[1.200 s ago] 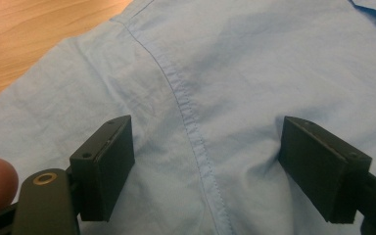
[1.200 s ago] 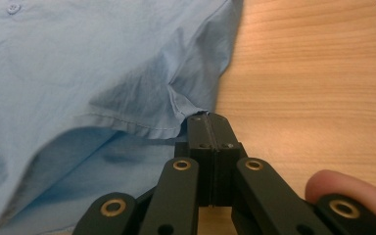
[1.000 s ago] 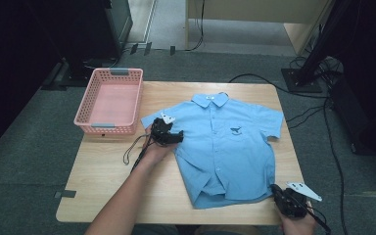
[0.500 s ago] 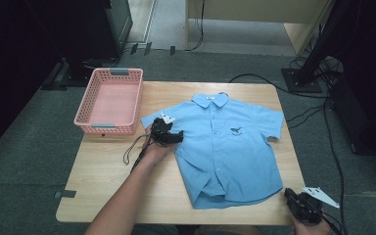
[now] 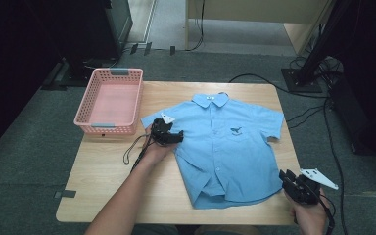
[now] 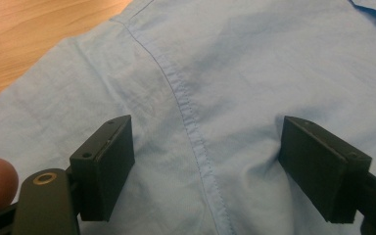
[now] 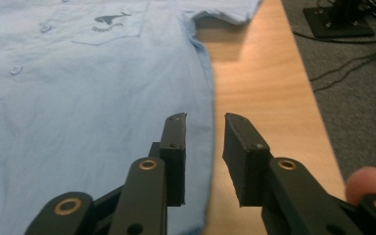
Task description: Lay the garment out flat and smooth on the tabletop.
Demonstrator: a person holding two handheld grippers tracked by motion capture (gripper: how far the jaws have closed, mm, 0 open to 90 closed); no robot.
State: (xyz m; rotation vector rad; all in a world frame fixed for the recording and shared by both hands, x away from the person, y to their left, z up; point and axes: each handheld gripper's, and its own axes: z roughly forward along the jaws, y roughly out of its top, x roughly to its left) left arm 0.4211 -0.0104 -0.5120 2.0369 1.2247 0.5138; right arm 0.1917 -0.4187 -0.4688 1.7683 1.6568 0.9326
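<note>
I see one blue shirt (image 5: 227,147) flat mid-table, one pink basket (image 5: 108,102) at the table's (image 5: 103,191) left edge. My left gripper (image 5: 169,136) gapes wide on the sleeve seam. My right gripper (image 5: 293,182), jaws partly apart and holding nothing, sits by the hem's right corner, bare wood beside it

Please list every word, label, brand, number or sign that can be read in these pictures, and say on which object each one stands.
No text can be read.
Shirt: a dark emblem on the chest pocket with a line of small lettering under it, too blurred to read.
Pink basket, table, left gripper and right gripper: no lettering visible.
</note>
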